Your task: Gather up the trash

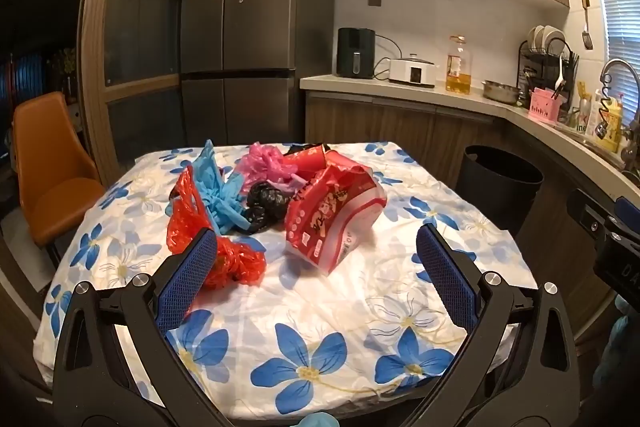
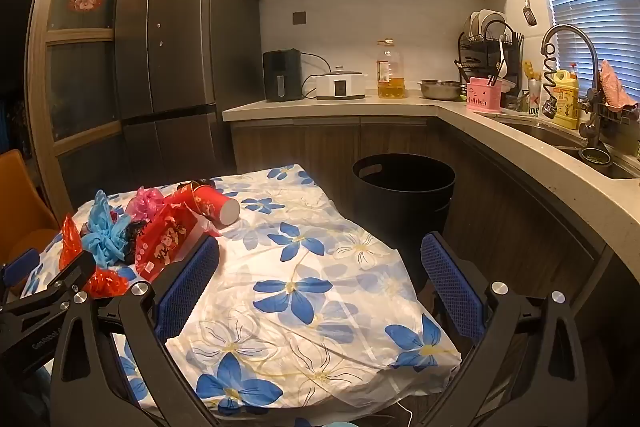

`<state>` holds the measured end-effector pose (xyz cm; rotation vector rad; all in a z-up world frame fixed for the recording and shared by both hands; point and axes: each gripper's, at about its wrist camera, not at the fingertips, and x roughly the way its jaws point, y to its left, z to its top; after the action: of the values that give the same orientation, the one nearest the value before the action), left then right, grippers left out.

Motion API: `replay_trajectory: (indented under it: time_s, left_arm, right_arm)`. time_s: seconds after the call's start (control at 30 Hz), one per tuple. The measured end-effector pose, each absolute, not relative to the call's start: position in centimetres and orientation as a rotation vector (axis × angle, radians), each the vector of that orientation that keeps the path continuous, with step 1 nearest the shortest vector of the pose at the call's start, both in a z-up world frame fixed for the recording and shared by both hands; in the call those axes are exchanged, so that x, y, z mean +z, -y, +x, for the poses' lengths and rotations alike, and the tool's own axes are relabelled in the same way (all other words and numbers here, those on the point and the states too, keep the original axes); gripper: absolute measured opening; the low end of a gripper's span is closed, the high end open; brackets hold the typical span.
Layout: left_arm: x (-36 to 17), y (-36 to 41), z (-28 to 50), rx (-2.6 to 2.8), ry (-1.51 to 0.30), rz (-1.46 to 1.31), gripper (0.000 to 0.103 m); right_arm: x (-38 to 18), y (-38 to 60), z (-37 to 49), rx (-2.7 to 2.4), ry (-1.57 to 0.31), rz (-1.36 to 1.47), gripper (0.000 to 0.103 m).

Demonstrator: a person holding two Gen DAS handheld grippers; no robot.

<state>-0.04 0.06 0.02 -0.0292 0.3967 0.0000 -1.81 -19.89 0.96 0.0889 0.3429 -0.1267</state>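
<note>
A heap of trash lies on the flowered tablecloth (image 1: 320,307): a red plastic bag (image 1: 224,259), a blue bag (image 1: 220,191), a pink bag (image 1: 264,163), a black bag (image 1: 266,201), a red and white wrapper (image 1: 336,223) and a red paper cup (image 2: 214,207). My left gripper (image 1: 316,259) is open and empty, just short of the heap, its left finger in front of the red bag. My right gripper (image 2: 320,267) is open and empty over the table's right part, right of the heap. A black bin (image 2: 402,203) stands on the floor past the table's right edge.
An orange chair (image 1: 52,171) stands left of the table. A fridge (image 1: 240,27) is behind it. A counter (image 2: 340,107) with appliances, an oil bottle (image 2: 390,71), a dish rack and a sink (image 2: 560,139) runs along the back and right.
</note>
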Motion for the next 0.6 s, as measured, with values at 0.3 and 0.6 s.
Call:
replay_trajectory:
  time_s: [0.3,0.6]
  left_arm:
    - [0.01,-0.09,-0.15,-0.002,-0.396,-0.029,0.098]
    - [0.2,-0.03,-0.21,-0.003,-0.397,-0.031,0.098]
  right_arm:
    - [1.03,19.98,-1.9,-0.128,-0.339,0.088,0.098]
    - [1.09,20.03,-1.94,-0.128,-0.337,0.089,0.098]
